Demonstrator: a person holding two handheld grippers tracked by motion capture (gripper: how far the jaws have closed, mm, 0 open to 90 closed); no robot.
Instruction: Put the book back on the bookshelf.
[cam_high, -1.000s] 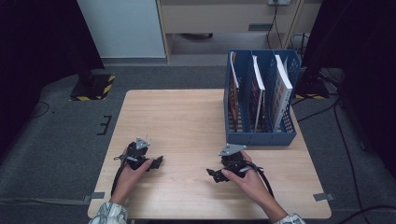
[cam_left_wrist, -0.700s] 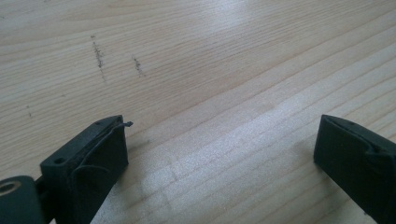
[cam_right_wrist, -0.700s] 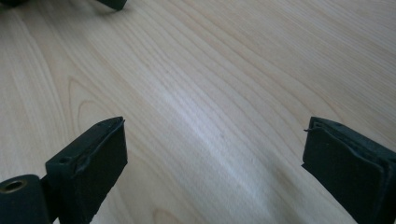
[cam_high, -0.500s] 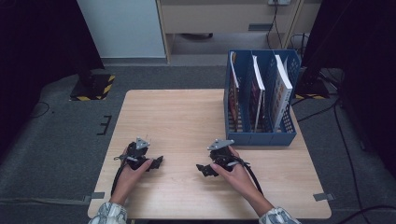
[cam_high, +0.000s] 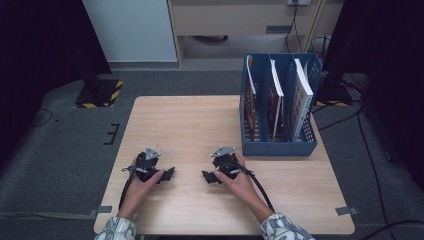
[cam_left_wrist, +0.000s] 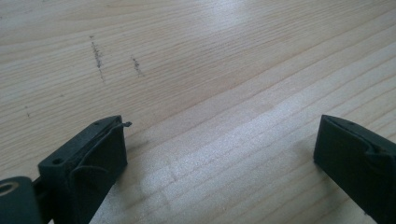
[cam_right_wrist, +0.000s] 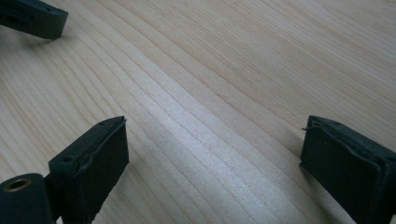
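Both grippers rest low on the light wooden table (cam_high: 190, 120), each held in a person's hand near the front edge. My left gripper (cam_high: 168, 174) points right and my right gripper (cam_high: 207, 176) points left, so their jaws face each other across a short gap. In the left gripper view the left gripper (cam_left_wrist: 219, 123) is open, its black jaws wide apart over bare wood. In the right gripper view the right gripper (cam_right_wrist: 214, 122) is open too, with nothing between the jaws. A black jaw of the left gripper (cam_right_wrist: 32, 18) shows at that view's top left.
A blue slotted file rack (cam_high: 277, 147) stands on the table's back right, holding up to three upright books (cam_high: 300, 95). Black cables trail from both grippers toward the front edge. Dark floor surrounds the table, with cabinets behind.
My right gripper has slid left from in front of the rack toward the table's middle, closer to the left gripper. The left gripper has stayed put.
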